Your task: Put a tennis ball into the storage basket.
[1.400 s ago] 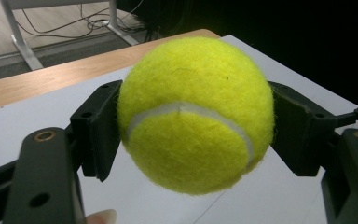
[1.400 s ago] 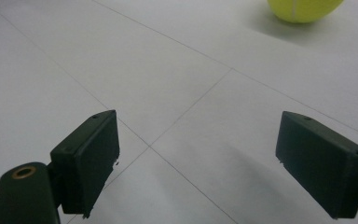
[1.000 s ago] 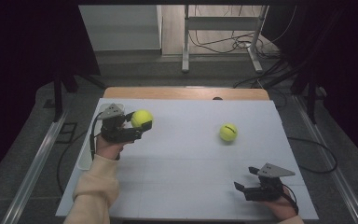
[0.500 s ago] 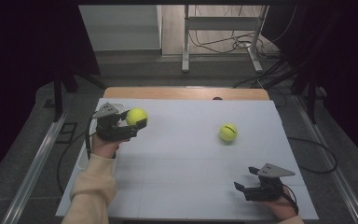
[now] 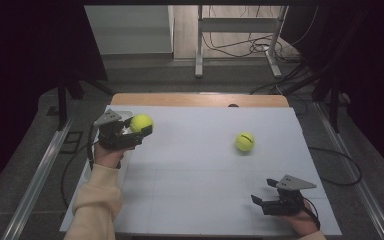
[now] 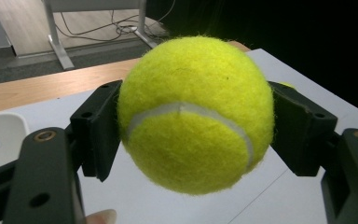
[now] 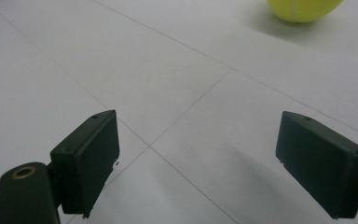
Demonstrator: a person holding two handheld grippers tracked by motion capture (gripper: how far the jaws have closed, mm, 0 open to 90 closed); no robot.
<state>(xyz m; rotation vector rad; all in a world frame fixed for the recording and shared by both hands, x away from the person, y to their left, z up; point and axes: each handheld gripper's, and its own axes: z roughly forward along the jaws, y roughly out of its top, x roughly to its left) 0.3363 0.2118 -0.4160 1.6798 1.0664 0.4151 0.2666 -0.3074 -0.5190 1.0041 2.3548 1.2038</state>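
Note:
My left gripper (image 5: 141, 131) is shut on a yellow tennis ball (image 5: 141, 123) and holds it above the white table's (image 5: 195, 170) far left part. In the left gripper view the same ball (image 6: 196, 114) sits squeezed between the two black pads (image 6: 98, 128). A second tennis ball (image 5: 244, 141) lies on the table right of centre, and its lower edge shows at the top of the right gripper view (image 7: 303, 9). My right gripper (image 5: 260, 201) rests low near the front right edge, open, with nothing between its jaws (image 7: 198, 163).
A white tray (image 6: 0, 135) lies at the table's left side, beside the held ball. A strip of wood (image 5: 195, 99) runs along the table's far edge. Beyond it stand a metal frame (image 5: 237, 37) and floor cables.
My left gripper has carried its ball a little to the left and slightly higher. The right gripper and the loose ball have not moved.

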